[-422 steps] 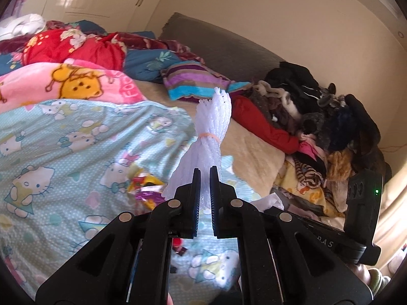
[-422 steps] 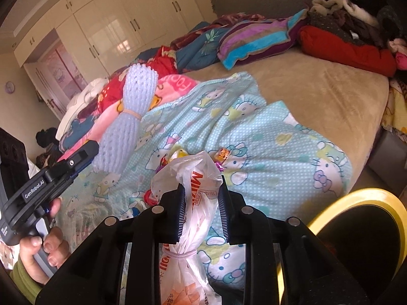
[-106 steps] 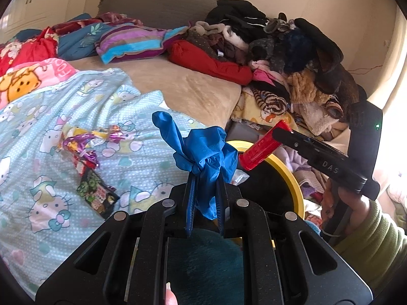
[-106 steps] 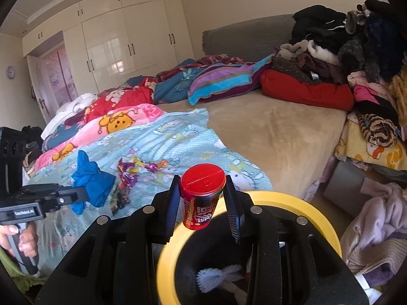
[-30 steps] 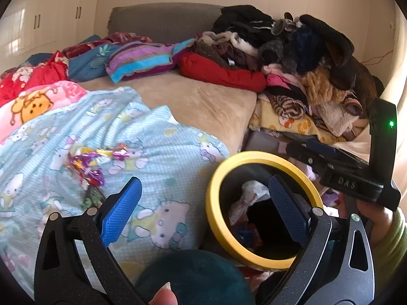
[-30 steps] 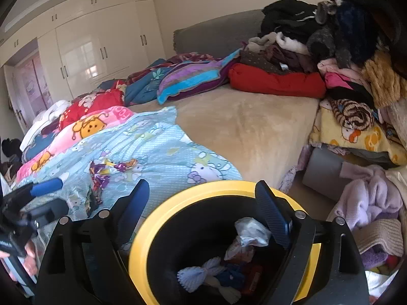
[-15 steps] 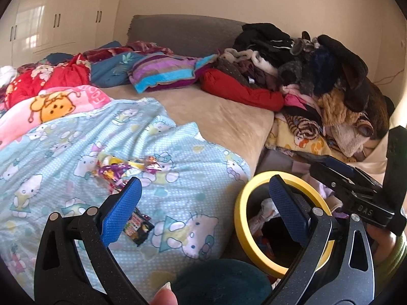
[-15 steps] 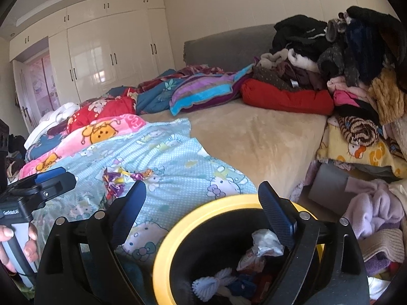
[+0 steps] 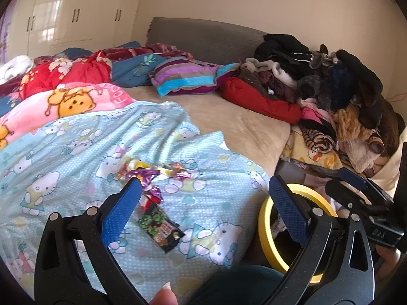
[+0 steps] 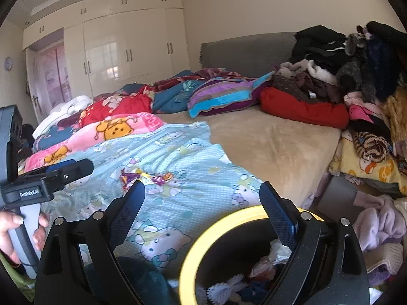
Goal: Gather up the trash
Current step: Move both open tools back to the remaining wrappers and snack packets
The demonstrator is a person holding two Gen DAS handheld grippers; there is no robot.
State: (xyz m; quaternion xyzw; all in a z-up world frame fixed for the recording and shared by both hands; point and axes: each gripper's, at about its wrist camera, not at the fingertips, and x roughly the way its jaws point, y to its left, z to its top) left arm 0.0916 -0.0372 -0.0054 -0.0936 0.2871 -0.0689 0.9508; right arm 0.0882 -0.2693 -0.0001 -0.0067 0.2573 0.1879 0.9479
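Both my tools, left tool (image 9: 204, 193) and right tool (image 10: 202, 195), swung bedward, wide and empty; only left view shows the glossy black wrapper (image 9: 160, 227).

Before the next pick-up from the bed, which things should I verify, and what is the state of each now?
1. Left tongs open and holding nothing: ok.
2. Right tongs open and holding nothing; their jaws have just been opening: ok.
3. Trash left to collect: not ok. Candy wrappers and a dark snack packet lie on the blue cartoon blanket.
4. Yellow-rimmed bin beside the bed, mouth uncovered: ok.
5. Room left in the bin: cannot tell; several items lie inside, its depth is hidden.
6. Path from left tongs to wrappers unobstructed: ok.
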